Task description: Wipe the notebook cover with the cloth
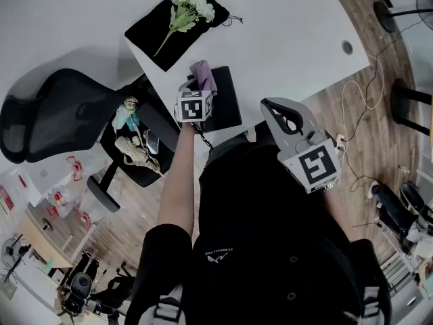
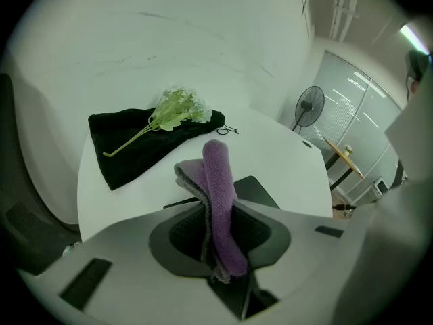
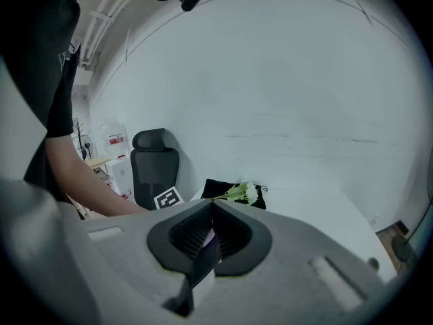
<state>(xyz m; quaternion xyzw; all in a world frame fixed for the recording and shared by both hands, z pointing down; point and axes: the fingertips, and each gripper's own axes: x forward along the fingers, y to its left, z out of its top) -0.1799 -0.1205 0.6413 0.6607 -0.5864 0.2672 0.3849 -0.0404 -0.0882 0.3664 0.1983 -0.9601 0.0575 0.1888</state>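
The left gripper (image 2: 218,205) has its grey jaws clamped on a folded purple fleecy cloth (image 2: 218,171), which stands up out of the jaws in a loop and sticks out past their tips. In the head view this left gripper (image 1: 201,83), with its marker cube facing up, reaches over the near edge of the white table (image 1: 291,39) and holds the cloth (image 1: 203,74) over the far end of the black rectangular notebook (image 1: 226,103); whether the cloth touches the cover cannot be told. The notebook (image 2: 256,189) lies flat at the table's near edge, its dark cover showing just beyond the jaws. The right gripper (image 3: 211,212) has its jaws brought together at the tips with nothing held between them; in the head view the right gripper (image 1: 274,110) hangs off the table, just beside the notebook's right side and in front of the person's dark shirt. Farther back on the table lies a black fabric pouch (image 1: 159,36) with a sprig of white artificial flowers (image 1: 191,4) resting on it, well apart from the notebook. Left of the table stand a black office chair (image 1: 54,117) and a second dark seat bearing a small doll (image 1: 128,137)
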